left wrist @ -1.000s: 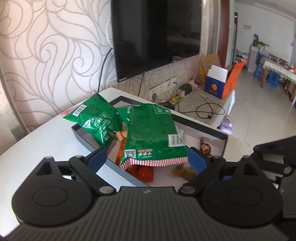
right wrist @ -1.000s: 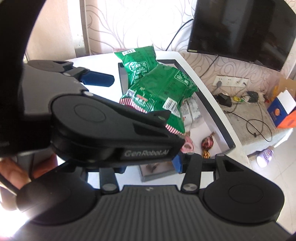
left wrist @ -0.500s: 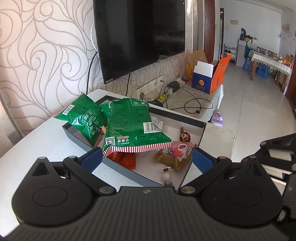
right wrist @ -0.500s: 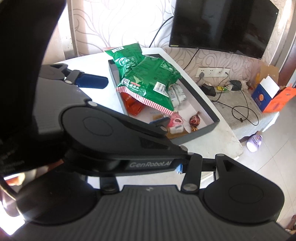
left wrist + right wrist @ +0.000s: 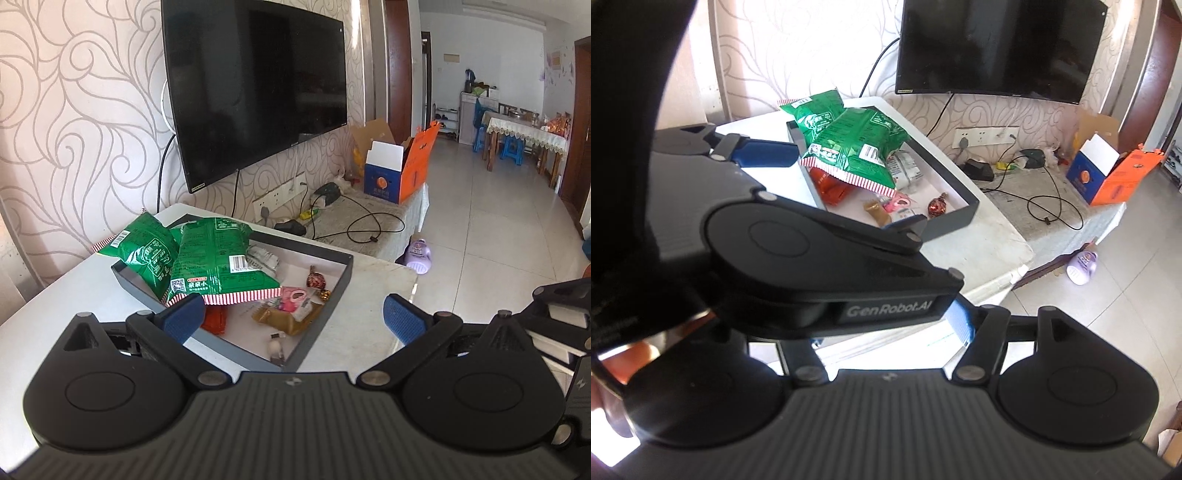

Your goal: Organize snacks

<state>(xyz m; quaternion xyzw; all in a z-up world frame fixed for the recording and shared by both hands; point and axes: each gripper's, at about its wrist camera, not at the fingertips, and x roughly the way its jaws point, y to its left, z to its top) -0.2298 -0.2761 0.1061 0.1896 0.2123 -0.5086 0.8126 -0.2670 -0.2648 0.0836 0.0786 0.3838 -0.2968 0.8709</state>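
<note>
Holding nothing, our left gripper (image 5: 293, 314) shows jaws wide apart; right gripper (image 5: 890, 328) jaws just opened, empty. Snacks (image 5: 218, 266) fill the grey tray (image 5: 341, 278) mid-frame on the counter (image 5: 74, 295). We judge sorting mostly done.

Likely a home living room, wall-mounted television (image 5: 255, 85), swirl wallpaper (image 5: 81, 122), dining table (image 5: 524, 133)

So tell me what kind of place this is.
Most likely a home living room: a wall-mounted TV, a dining table with blue stools in the room beyond, and a snack tray on a white table.
</note>
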